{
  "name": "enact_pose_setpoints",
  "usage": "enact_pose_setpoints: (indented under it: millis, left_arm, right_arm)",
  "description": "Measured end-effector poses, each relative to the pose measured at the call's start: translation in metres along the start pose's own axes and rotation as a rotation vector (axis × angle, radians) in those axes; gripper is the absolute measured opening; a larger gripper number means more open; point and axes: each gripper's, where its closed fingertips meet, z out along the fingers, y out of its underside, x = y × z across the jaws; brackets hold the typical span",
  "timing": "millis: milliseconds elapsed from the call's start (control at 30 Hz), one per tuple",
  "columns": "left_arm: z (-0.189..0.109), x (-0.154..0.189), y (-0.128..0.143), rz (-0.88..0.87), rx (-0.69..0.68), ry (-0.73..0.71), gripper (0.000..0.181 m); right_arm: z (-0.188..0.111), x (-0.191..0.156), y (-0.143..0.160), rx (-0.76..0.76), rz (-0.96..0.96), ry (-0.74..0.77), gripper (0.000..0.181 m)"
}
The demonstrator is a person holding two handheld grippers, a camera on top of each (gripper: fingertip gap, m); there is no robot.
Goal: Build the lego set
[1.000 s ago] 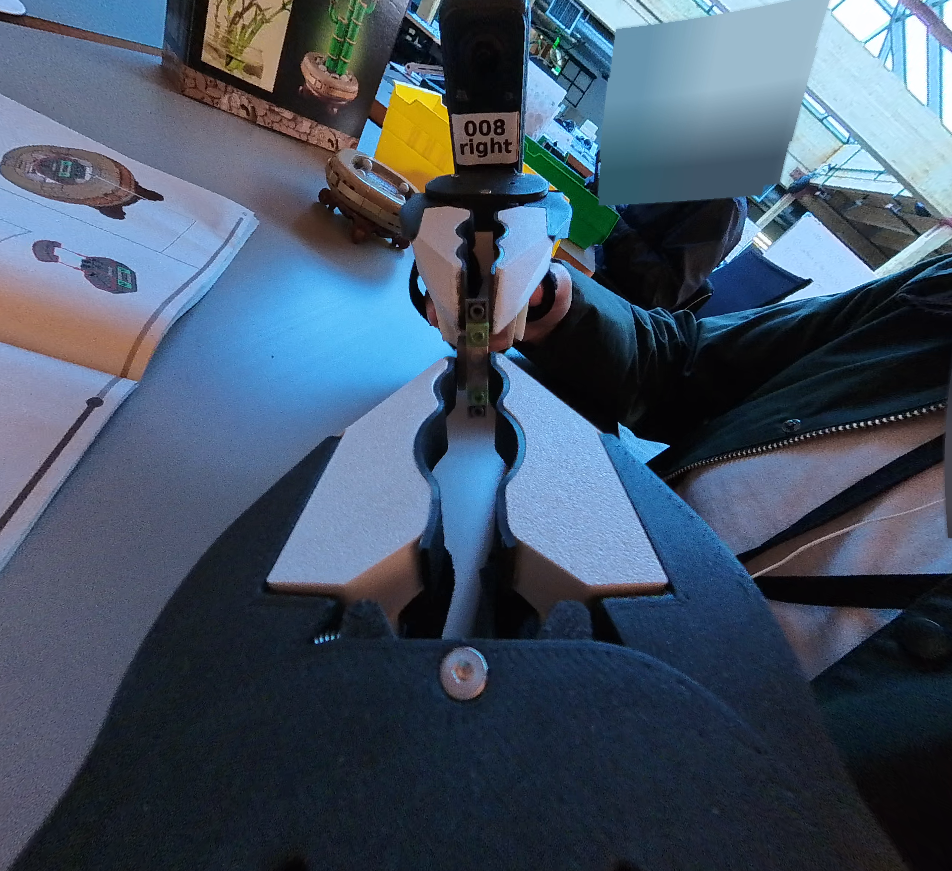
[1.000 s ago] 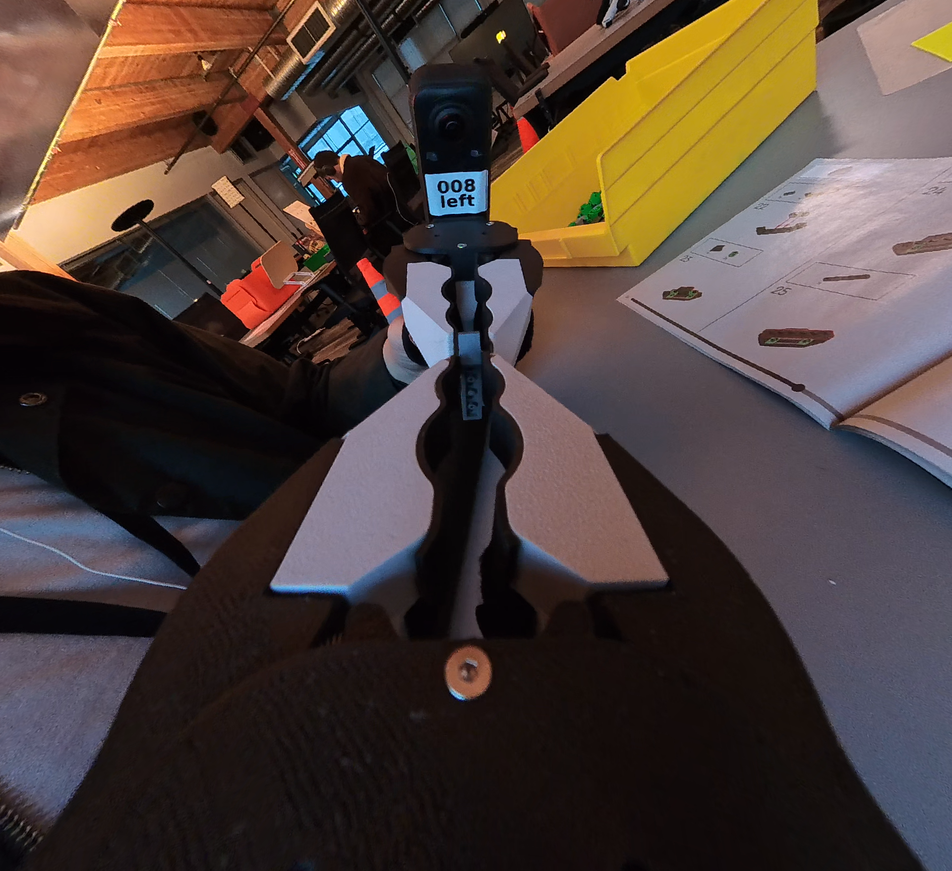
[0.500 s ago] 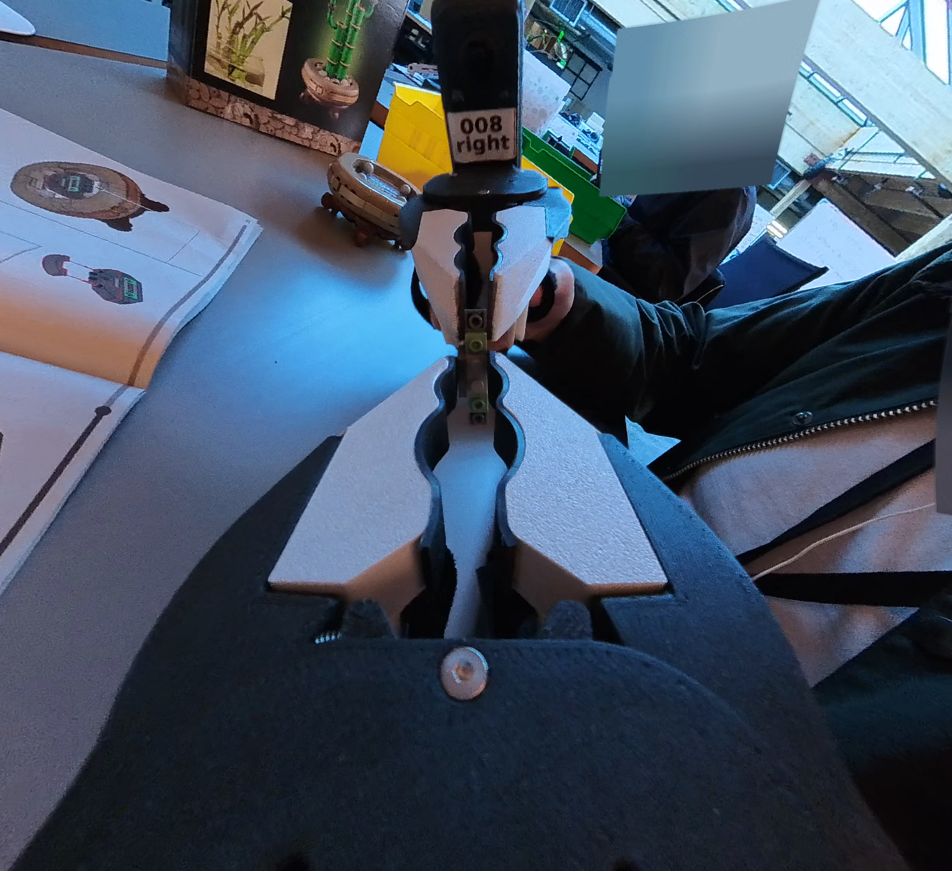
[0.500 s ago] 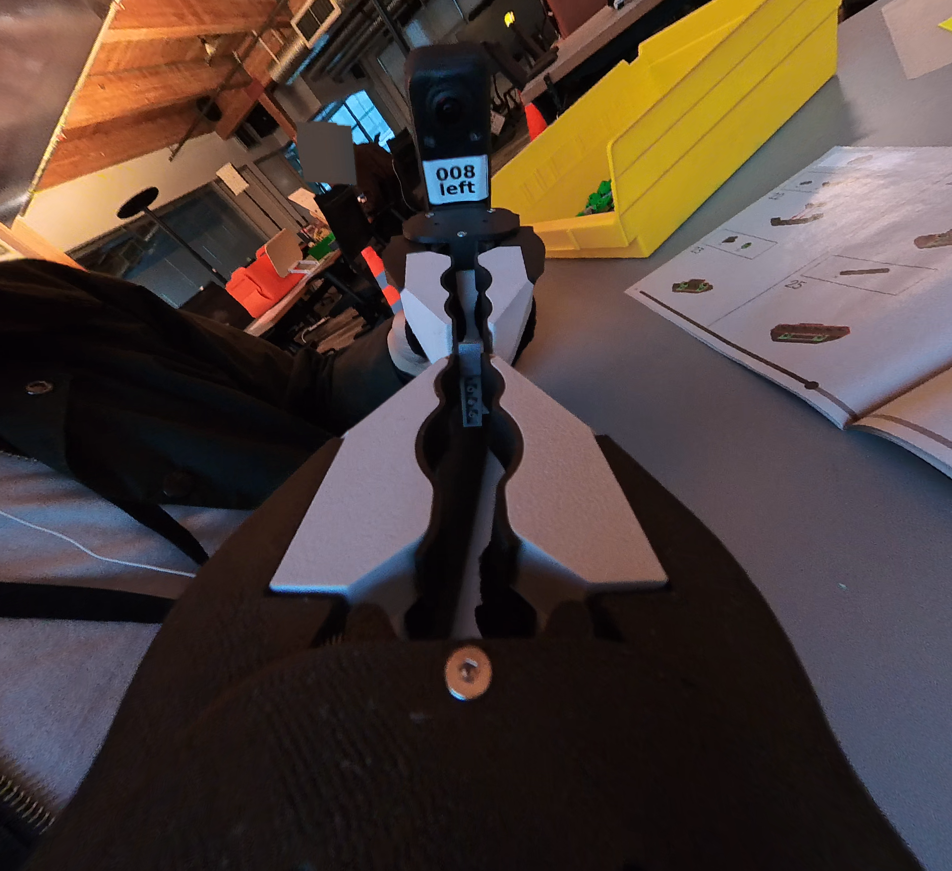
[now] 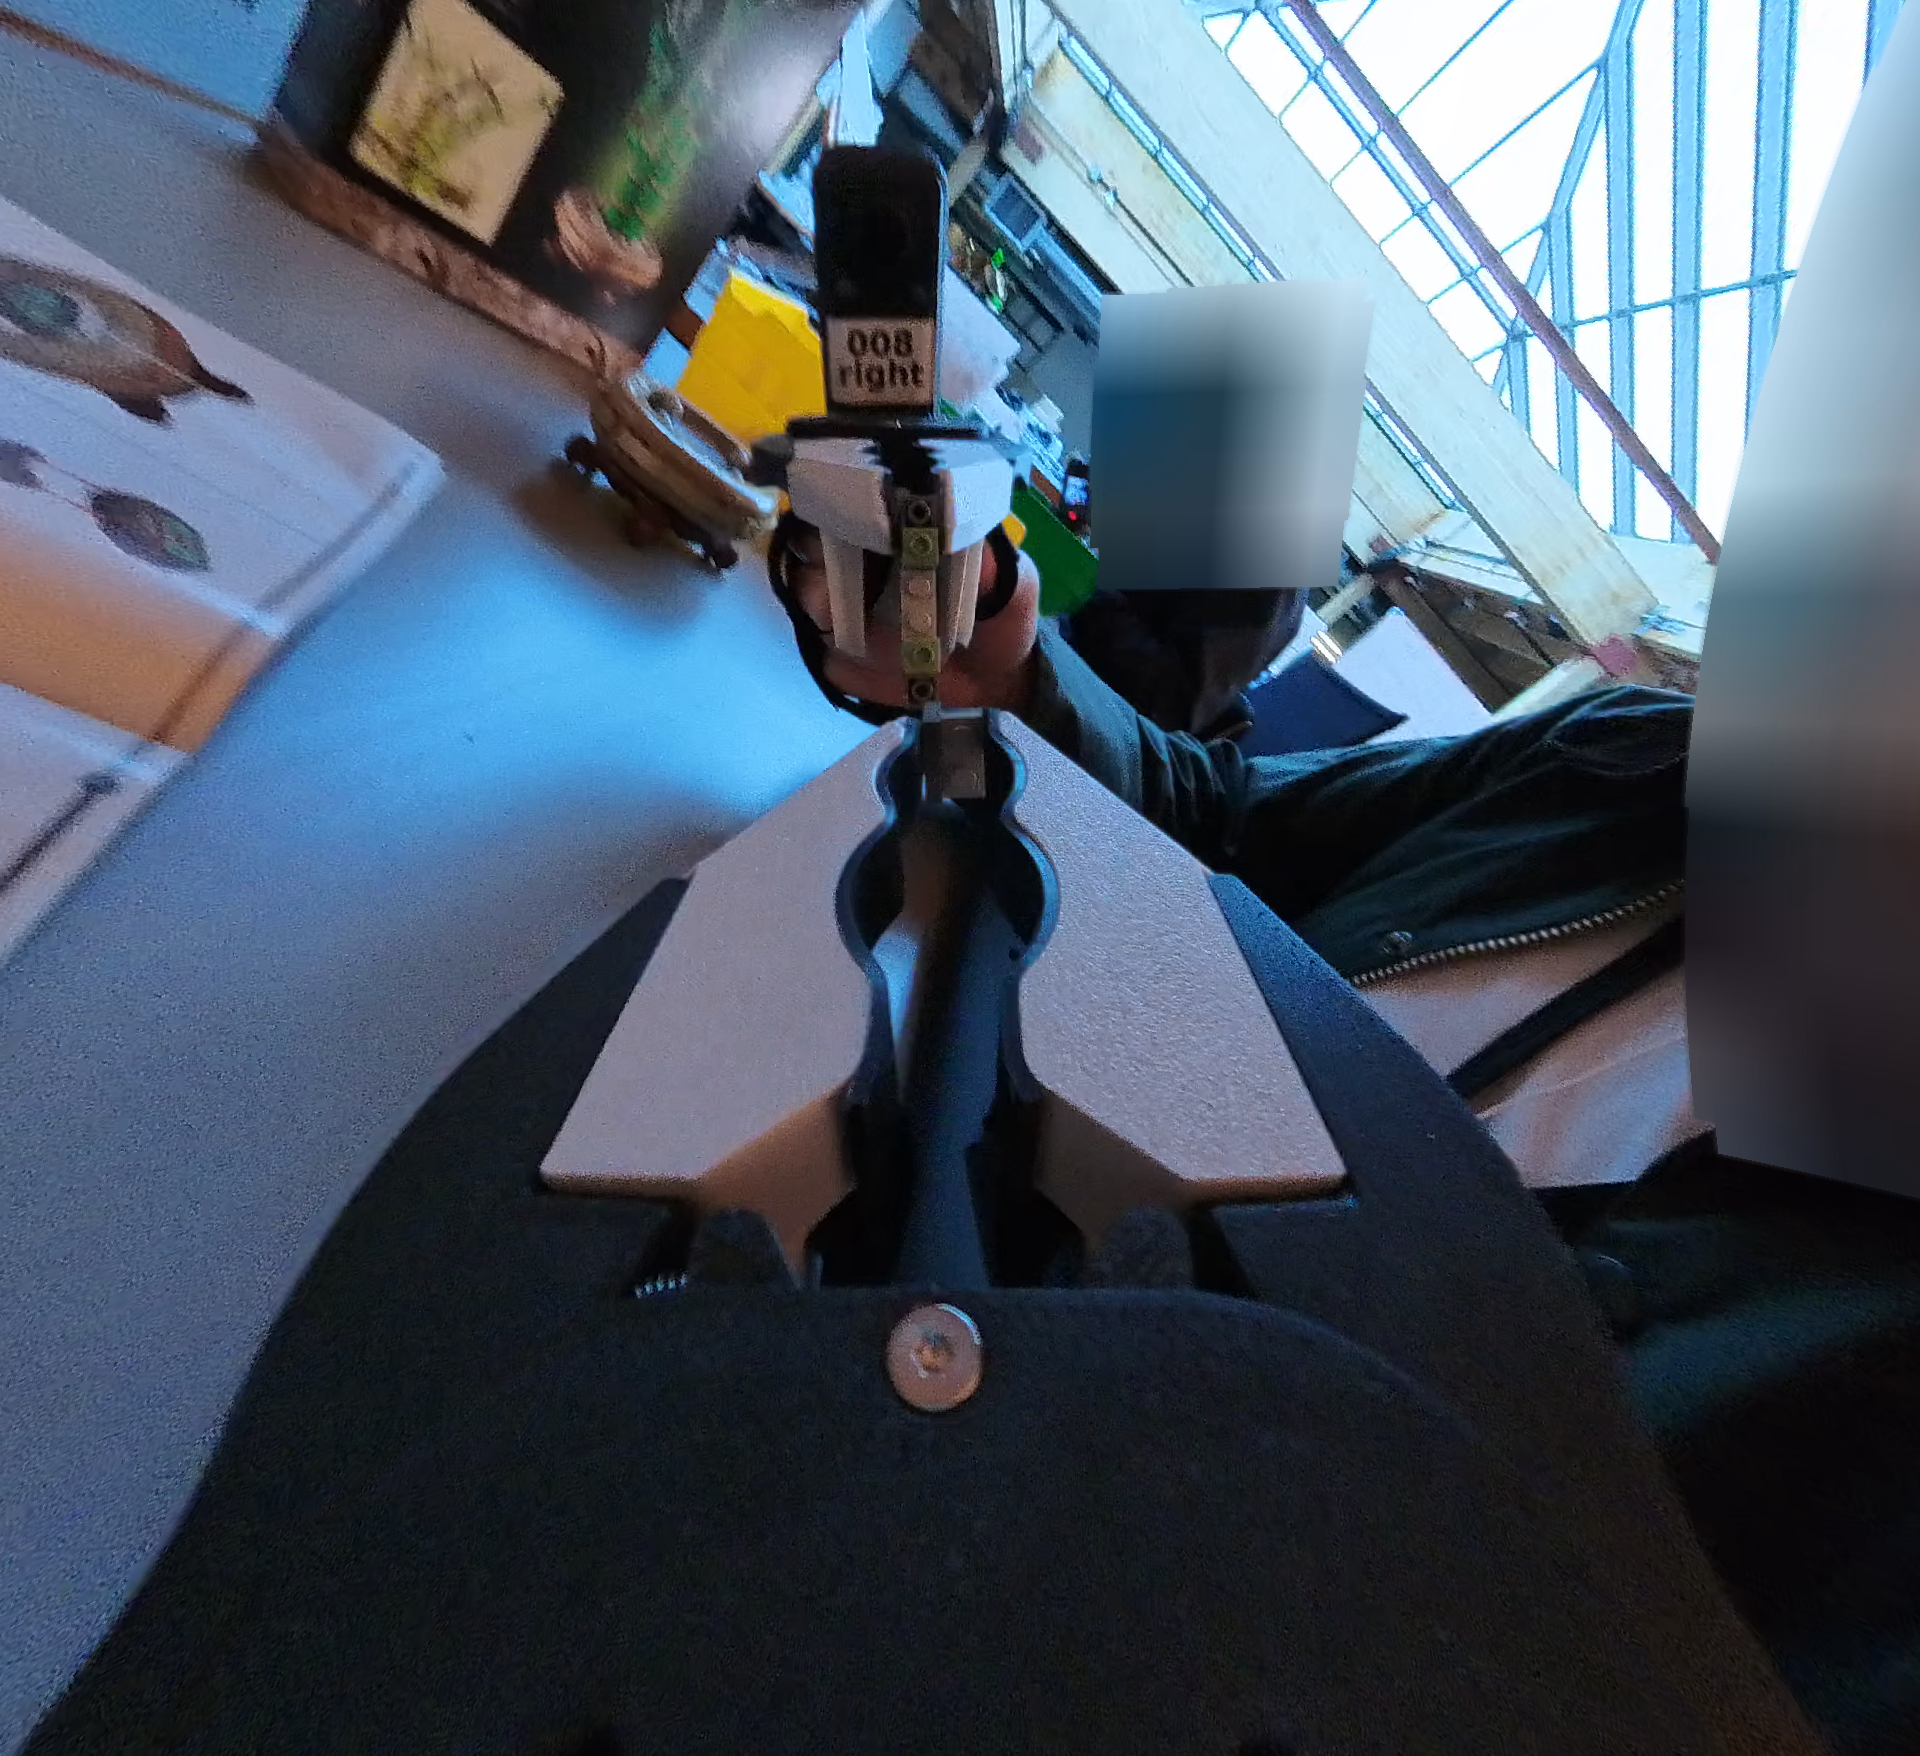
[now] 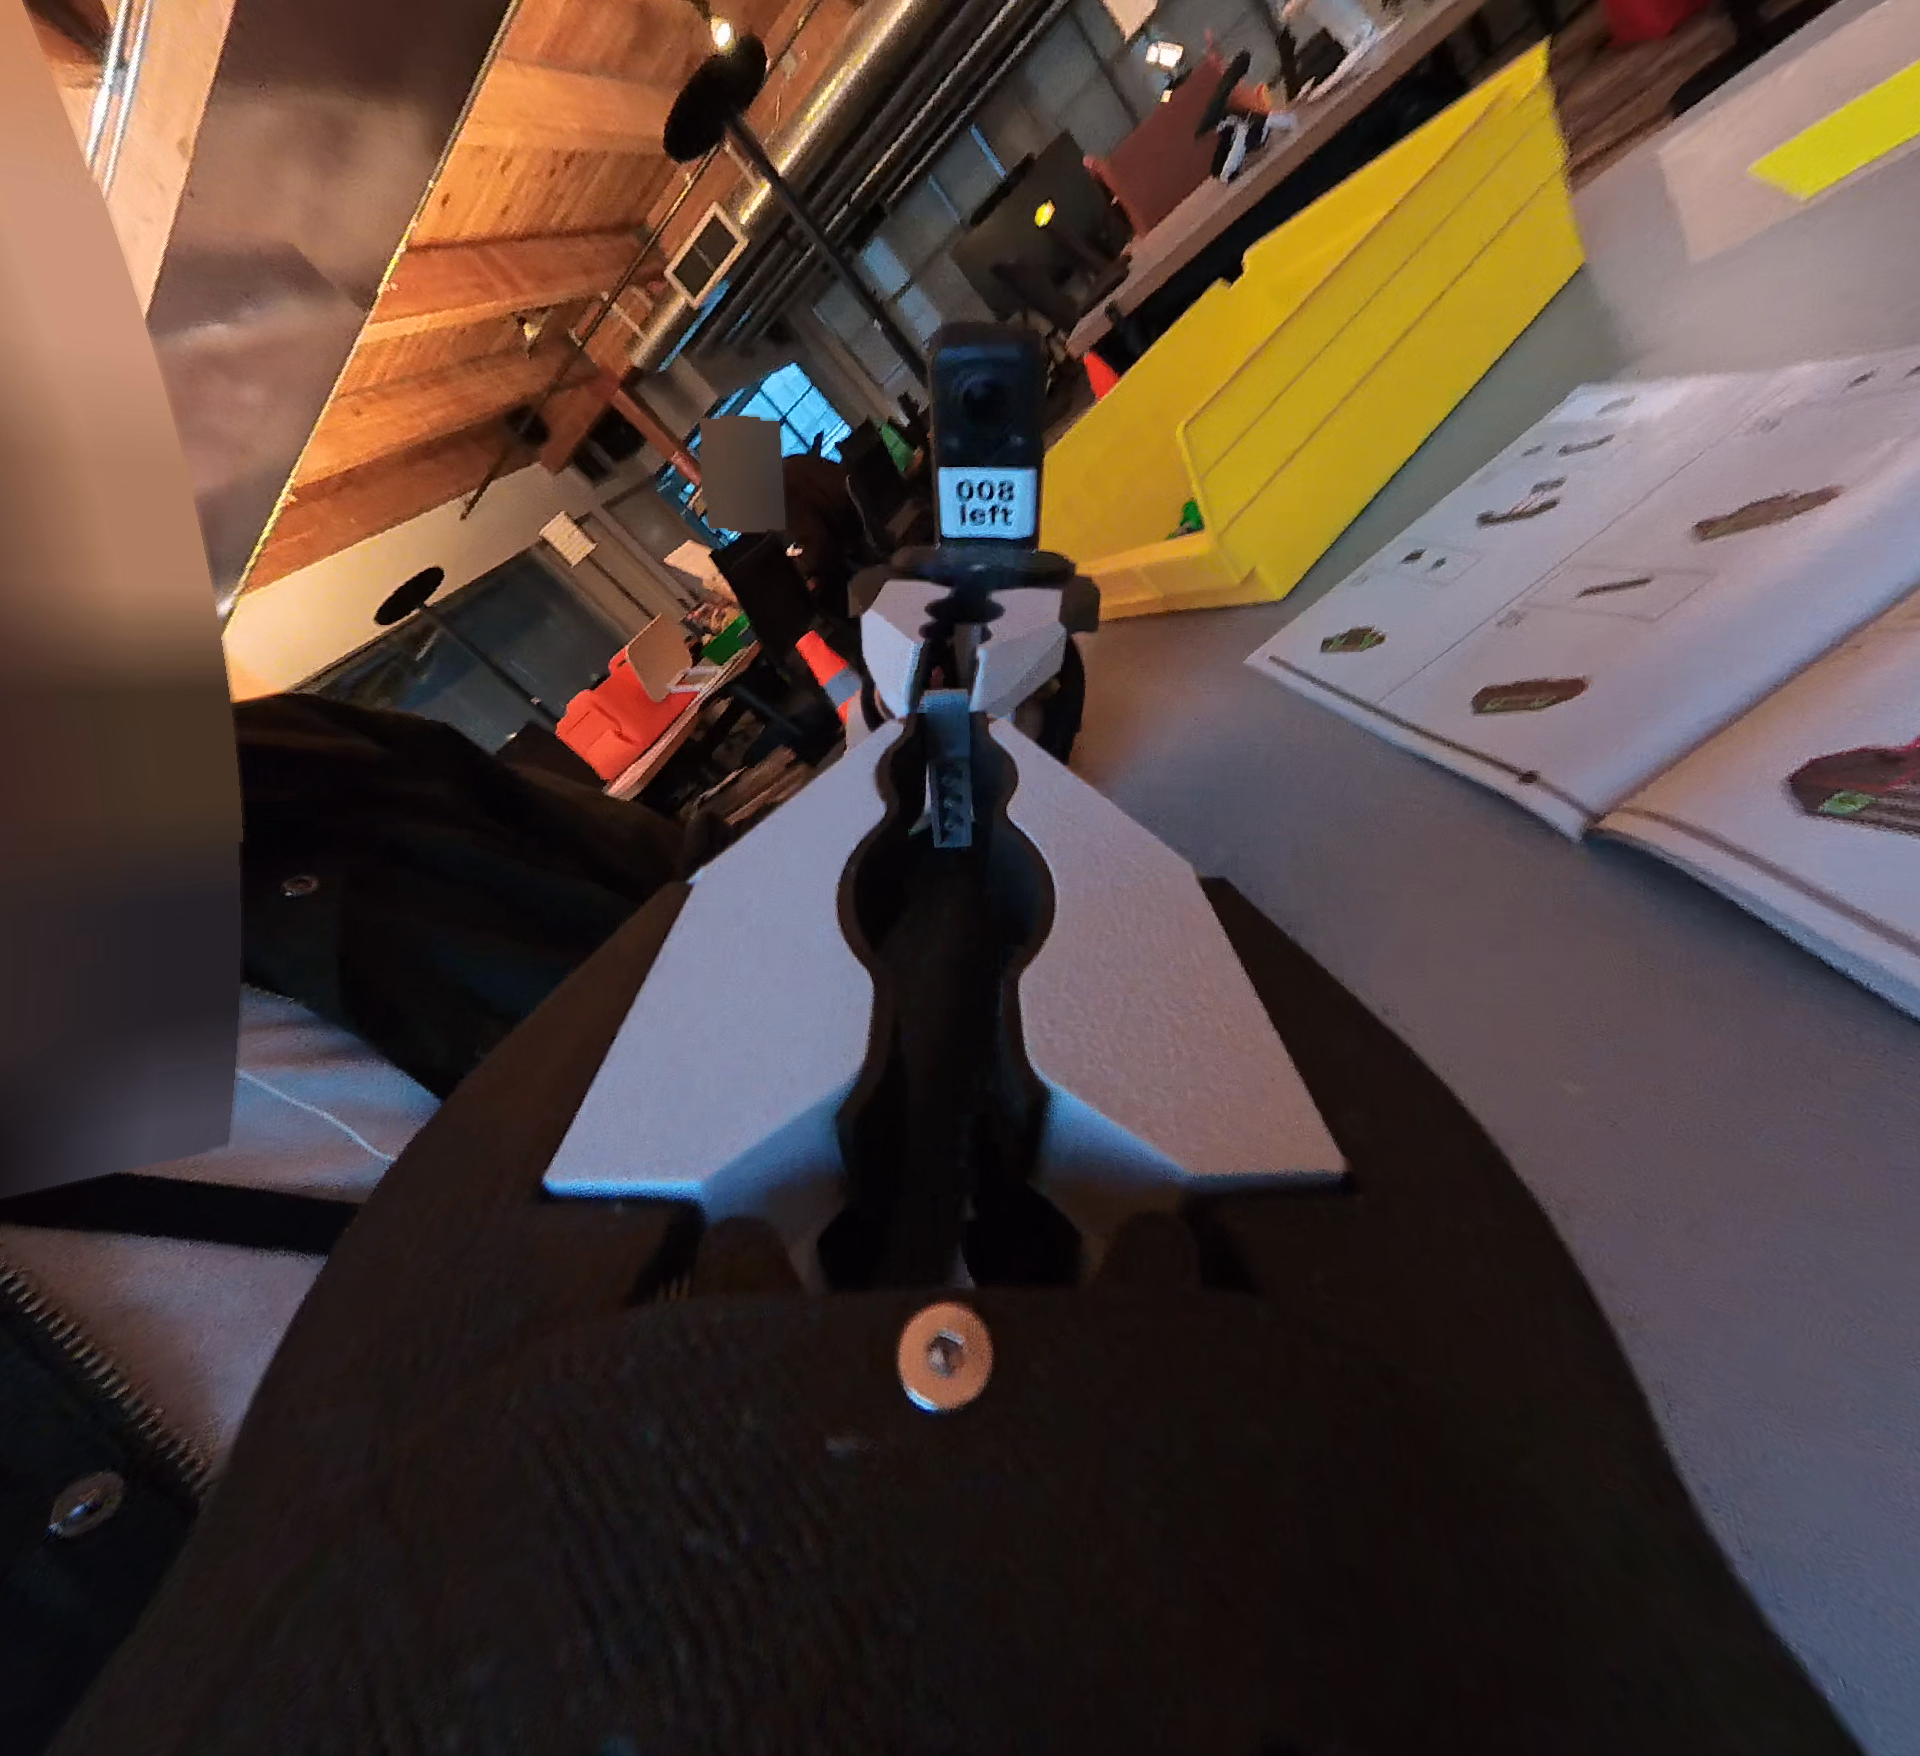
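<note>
My left gripper jaws clamped on a small grey lego plate; my right gripper jaws clamped on a narrow studded lego strip, above the grey worktop

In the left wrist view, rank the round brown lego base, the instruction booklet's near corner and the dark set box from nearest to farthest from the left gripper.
1. Instruction booklet, near corner: left, on the table.
2. Round brown lego base: ahead, slightly left, beyond the booklet's corner.
3. Dark set box: far left, standing behind the base.
</note>
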Motion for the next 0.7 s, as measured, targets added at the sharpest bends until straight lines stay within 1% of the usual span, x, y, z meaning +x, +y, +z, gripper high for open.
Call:
enact_pose_setpoints:
  millis: [33, 100, 167, 233, 333, 400, 433, 467, 500, 533, 567, 667, 700]
  left_arm:
    - [0.001, -0.001, 0.003, -0.027, -0.016, 0.007, 0.009]
    - [0.0, -0.005, 0.004, -0.065, -0.01, 0.007, 0.009]
    - [-0.003, -0.007, 0.002, -0.095, 0.01, 0.013, 0.009]
    - [-0.005, -0.009, 0.0, -0.119, 0.022, 0.013, 0.009]
    - [-0.005, -0.014, 0.004, -0.154, 0.005, 0.003, 0.009]
    - [-0.004, -0.017, 0.007, -0.175, -0.005, 0.0, 0.009]
    - [-0.004, -0.017, 0.006, -0.182, -0.003, 0.0, 0.009]
    - [-0.005, -0.018, 0.006, -0.185, 0.001, -0.001, 0.009]
    - [-0.005, -0.019, 0.006, -0.188, 0.004, -0.006, 0.009]
    - [-0.006, -0.02, 0.005, -0.194, 0.008, -0.013, 0.009]
    - [-0.006, -0.022, 0.005, -0.205, 0.012, -0.016, 0.009]
    - [-0.007, -0.025, 0.005, -0.235, 0.018, -0.02, 0.009]
    - [-0.006, -0.026, 0.005, -0.24, 0.016, -0.021, 0.009]
  right_arm:
    - [0.004, 0.002, 0.007, -0.029, 0.031, -0.006, 0.006]
    - [0.009, 0.016, 0.03, -0.146, 0.126, 0.031, 0.006]
    - [0.012, 0.029, 0.046, -0.198, 0.176, 0.073, 0.006]
    - [0.013, 0.034, 0.057, -0.248, 0.236, 0.074, 0.006]
    - [0.01, 0.047, 0.068, -0.295, 0.254, 0.133, 0.006]
    - [0.005, 0.061, 0.075, -0.337, 0.218, 0.216, 0.007]
    - [0.004, 0.065, 0.075, -0.345, 0.18, 0.238, 0.013]
    - [0.003, 0.068, 0.073, -0.344, 0.138, 0.265, 0.027]
    - [0.001, 0.072, 0.069, -0.343, 0.09, 0.3, 0.036]
    - [-0.001, 0.073, 0.063, -0.337, 0.017, 0.331, 0.04]
    - [0.0, 0.07, 0.055, -0.322, -0.084, 0.343, 0.041]
    - [0.019, 0.025, 0.03, -0.219, -0.46, 0.252, 0.045]
    - [0.025, 0.017, 0.028, -0.213, -0.576, 0.27, 0.046]
